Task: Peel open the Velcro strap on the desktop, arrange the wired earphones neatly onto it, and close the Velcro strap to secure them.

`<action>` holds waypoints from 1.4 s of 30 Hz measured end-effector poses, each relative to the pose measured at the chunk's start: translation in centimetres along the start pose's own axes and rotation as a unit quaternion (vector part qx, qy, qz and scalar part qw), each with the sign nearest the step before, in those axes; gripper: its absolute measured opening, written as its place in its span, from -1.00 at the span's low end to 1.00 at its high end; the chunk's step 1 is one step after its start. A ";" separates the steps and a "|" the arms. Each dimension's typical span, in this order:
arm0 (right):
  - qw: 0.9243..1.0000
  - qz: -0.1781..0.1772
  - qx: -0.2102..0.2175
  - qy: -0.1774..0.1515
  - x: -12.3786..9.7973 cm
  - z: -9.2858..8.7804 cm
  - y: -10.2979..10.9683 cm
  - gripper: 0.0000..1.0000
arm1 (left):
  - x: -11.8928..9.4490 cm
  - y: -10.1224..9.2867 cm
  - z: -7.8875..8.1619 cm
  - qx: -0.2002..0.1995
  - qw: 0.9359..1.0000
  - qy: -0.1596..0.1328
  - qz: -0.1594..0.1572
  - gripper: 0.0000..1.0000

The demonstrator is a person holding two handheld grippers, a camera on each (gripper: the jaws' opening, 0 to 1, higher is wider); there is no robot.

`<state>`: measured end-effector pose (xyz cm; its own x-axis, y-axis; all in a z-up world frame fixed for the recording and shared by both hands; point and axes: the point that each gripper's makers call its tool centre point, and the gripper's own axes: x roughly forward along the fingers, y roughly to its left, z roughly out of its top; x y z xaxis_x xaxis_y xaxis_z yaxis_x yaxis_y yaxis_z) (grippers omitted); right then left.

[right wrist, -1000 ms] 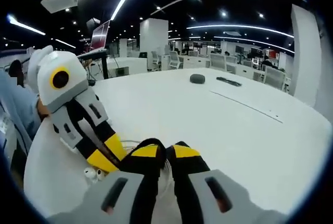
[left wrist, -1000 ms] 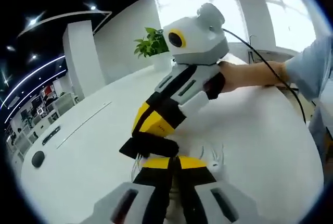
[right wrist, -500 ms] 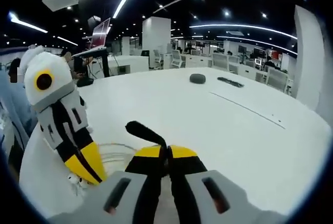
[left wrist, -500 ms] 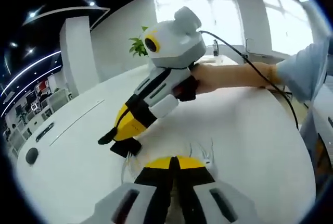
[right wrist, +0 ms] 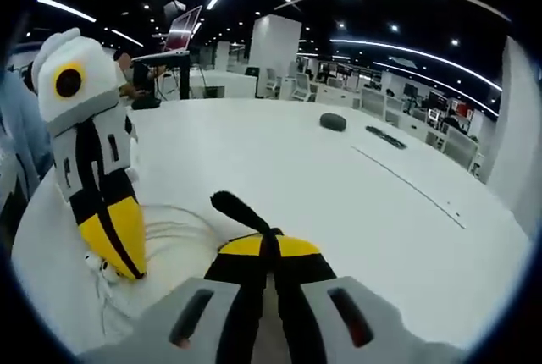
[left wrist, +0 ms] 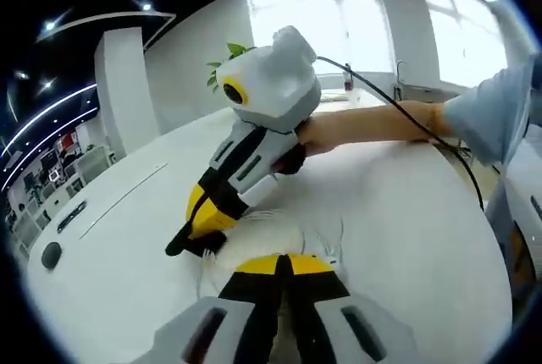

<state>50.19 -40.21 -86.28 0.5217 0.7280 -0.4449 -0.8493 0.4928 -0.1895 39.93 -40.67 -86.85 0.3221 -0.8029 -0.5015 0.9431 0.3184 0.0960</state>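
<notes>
Risk first: black Velcro strap pinched by one end in the right gripper, jaws closed on it, free tail sticking up over the white worktop. Could slip out if the pull runs along the strap rather than across the fastening. Could also drag the loose white earphone cable out of its coil, since the loops lie just beside the strap. Left gripper with jaws together at the coil; cannot tell whether cable is pinched between them. In the left gripper view, right gripper low over the worktop, strap dark at its tip, earphone wires spread beside it.

Against half a second ago: right gripper drawn further from the left one, strap tail still raised, left gripper's jaws unchanged. A full second ago, both grippers close together over the bundle.
</notes>
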 end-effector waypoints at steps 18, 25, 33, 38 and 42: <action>0.999 -0.026 -0.019 -0.037 0.9 0.5 -2.2 -0.88 | -0.3 -0.2 0.9 -0.017 1.000 -0.022 -0.010 -0.89; 0.998 -0.050 -0.012 -0.030 1.0 0.5 -3.1 -0.79 | -1.1 -0.2 2.2 -0.033 0.998 -0.057 -0.009 -0.89; 0.991 -0.117 0.057 -0.039 -1.8 0.7 -5.6 -0.77 | -4.5 3.3 3.4 -0.085 0.985 -0.125 0.077 -0.88; 0.985 -0.134 0.097 -0.055 -4.2 1.1 -5.6 -0.77 | -6.9 6.1 3.5 -0.114 0.972 -0.152 0.140 -0.89; 0.980 -0.146 0.114 -0.075 -6.7 1.8 -5.2 -0.77 | -9.2 8.2 4.0 -0.110 0.959 -0.173 0.194 -0.89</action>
<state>51.29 -46.81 -80.76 0.7607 0.5934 -0.2630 -0.6302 0.7722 -0.0807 45.00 -32.71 -78.02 0.6899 -0.7090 -0.1461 0.7182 0.6957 0.0150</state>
